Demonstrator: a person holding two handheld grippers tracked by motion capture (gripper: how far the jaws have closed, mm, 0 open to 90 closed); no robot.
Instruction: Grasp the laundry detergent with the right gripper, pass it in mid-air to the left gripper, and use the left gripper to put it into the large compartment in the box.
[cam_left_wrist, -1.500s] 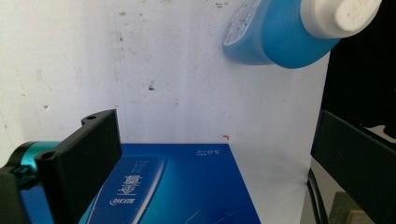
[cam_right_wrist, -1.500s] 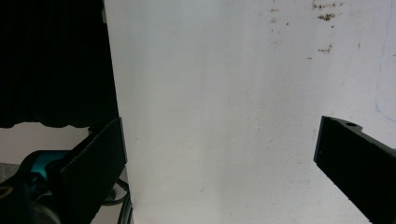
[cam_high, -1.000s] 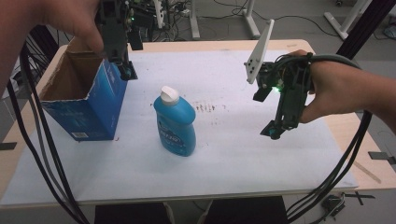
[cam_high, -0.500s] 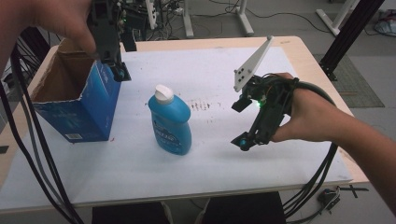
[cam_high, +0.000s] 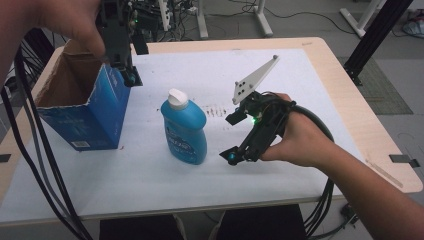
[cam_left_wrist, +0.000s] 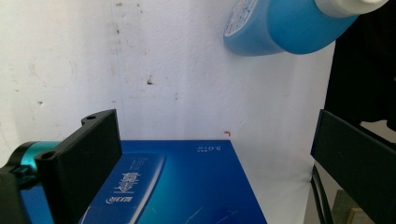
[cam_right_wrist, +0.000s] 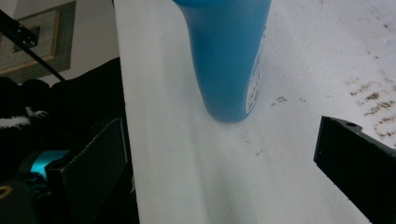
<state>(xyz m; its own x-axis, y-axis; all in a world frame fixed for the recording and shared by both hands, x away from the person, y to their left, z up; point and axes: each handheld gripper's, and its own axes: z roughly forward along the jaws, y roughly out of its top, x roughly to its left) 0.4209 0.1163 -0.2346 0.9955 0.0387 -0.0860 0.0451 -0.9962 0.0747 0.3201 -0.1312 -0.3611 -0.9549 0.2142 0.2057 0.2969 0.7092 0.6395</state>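
Open blue cardboard box (cam_high: 82, 107) stands near the worktop's left edge; the left gripper (cam_high: 131, 78) hovers at its upper right rim, jaws wide apart, clasping nothing. Blue plastic detergent bottle with white cap (cam_high: 184, 127) stands upright mid-worktop. Right gripper (cam_high: 231, 156) sits low just beside the bottle's base, jaws spread, empty — not touching. Recommended: advance level, centre the body between both jaws, close squarely above the base — avoid tipping it.
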